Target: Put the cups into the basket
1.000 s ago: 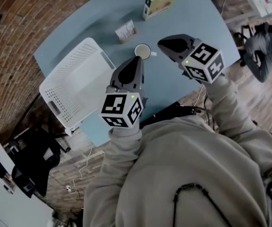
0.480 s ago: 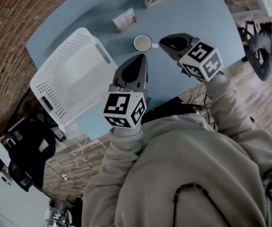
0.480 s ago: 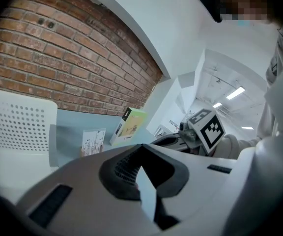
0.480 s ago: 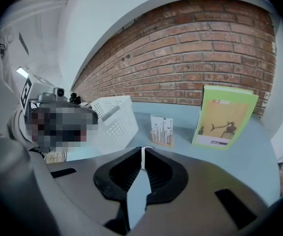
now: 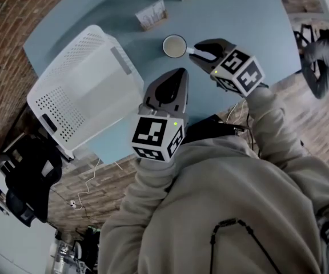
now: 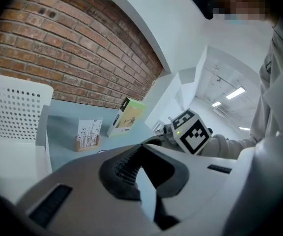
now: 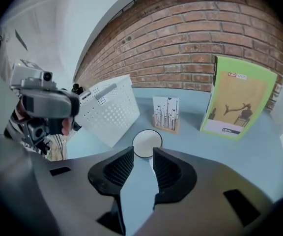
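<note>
While the right gripper point(image 5: 200, 51) points down at the cup's handle side, its jaws have just been opening. They now stand spread, and the pads press on nothing.

The white cup point(image 5: 174, 46) sits upright on the blue surface point(image 5: 250, 21), outside the basket. In the right gripper view it lies just beyond the jaw tips, in line with the gap between them.

The left gripper point(image 5: 177, 76) hangs nearer the person, apart from the cup. Its jaws are pressed together at the tips with nothing between them.

The white perforated basket point(image 5: 53, 104) stands at the head view's left, clear of the cup. A small card stand point(image 5: 152, 14) sits beyond the cup, and a green box point(image 7: 237, 100) stands upright to its right.
</note>
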Available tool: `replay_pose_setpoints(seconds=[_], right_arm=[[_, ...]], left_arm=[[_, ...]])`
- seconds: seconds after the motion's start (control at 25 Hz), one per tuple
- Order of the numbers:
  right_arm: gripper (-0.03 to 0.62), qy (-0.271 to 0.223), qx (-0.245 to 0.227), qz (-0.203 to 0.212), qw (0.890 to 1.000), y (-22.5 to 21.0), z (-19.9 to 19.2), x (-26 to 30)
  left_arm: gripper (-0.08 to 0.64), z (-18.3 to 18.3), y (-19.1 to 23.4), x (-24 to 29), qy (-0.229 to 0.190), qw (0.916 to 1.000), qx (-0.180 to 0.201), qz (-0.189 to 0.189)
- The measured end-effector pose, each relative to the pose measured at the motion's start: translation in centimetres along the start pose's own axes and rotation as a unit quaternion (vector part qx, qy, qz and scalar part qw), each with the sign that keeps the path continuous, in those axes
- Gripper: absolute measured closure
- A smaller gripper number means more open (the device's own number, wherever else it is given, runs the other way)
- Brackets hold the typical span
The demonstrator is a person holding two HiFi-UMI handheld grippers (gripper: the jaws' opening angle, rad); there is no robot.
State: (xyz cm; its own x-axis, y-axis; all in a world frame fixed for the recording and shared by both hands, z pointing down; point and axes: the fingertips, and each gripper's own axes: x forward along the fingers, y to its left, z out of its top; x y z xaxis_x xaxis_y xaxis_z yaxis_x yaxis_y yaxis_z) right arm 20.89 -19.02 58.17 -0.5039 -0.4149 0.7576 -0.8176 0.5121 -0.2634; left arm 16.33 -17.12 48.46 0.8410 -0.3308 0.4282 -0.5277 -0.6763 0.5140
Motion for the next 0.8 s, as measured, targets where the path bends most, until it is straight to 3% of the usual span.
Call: replay_pose_setpoints(seconds=[0.6,0.8], right_arm=[[0.325,0.066,-0.014,-0.013,0.998,-1.6,-4.7,4.7],[0.324,0.074,-0.018,-0.015,0.997,-1.9,-5.5,5.8]], left_arm=[[0.565,-0.5,0.4,0.2,-0.008,0.9999,-0.014,-0.003],[0.565,-0.9,0.7,0.2,-0.015,0.9997,-0.020,-0.005]])
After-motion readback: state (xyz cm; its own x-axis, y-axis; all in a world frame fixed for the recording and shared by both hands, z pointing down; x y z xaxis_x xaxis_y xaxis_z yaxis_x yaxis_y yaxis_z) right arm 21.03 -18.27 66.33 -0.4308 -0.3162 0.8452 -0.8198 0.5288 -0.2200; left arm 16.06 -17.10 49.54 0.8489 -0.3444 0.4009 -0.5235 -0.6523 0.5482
